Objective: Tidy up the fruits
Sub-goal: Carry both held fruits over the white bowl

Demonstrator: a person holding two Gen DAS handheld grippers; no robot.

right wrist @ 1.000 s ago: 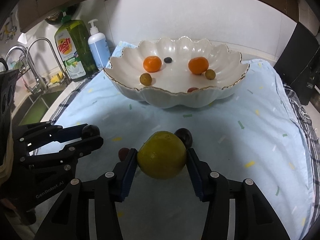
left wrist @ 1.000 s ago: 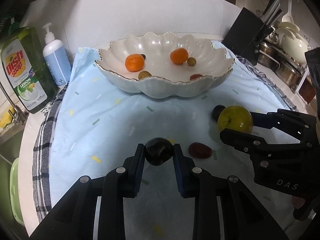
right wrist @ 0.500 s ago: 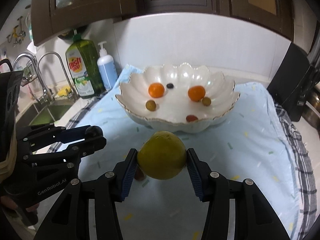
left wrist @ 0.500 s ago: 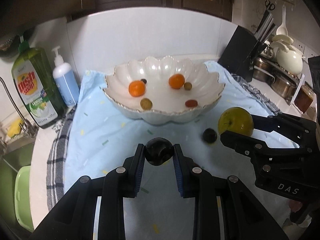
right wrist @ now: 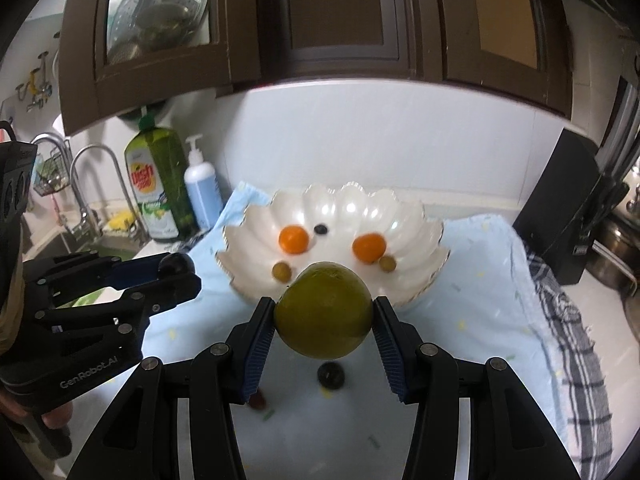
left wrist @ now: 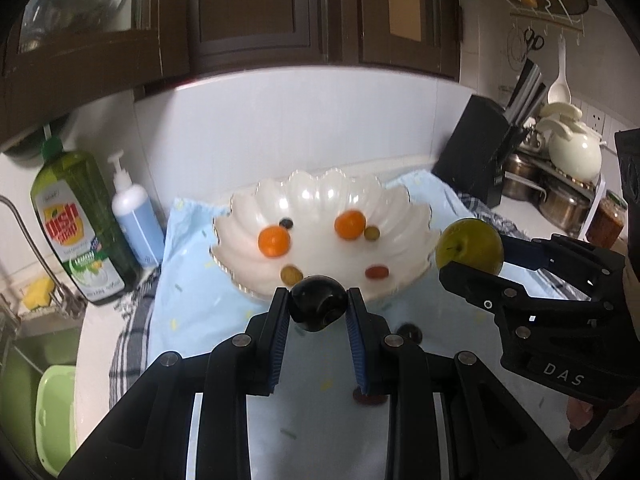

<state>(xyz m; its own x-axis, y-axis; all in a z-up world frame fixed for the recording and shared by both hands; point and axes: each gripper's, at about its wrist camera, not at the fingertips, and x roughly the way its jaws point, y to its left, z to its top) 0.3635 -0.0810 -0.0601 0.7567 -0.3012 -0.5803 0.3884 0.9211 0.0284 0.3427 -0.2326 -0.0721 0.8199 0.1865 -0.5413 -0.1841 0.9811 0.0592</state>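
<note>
The left gripper (left wrist: 318, 309) is clamped on a dark plum (left wrist: 318, 308) at centre frame; the right gripper (right wrist: 324, 317) pinches a green apple (right wrist: 324, 316), jaws partly spread around it; behind both, mid-frame, the scalloped white bowl (right wrist: 434, 240) holds two oranges (right wrist: 294, 239) and smaller fruits; beneath the grippers, low in frame, another dark plum (right wrist: 331, 375) and a red fruit (right wrist: 258, 400) lie on the blue cloth (right wrist: 480, 300) covering the desk.
</note>
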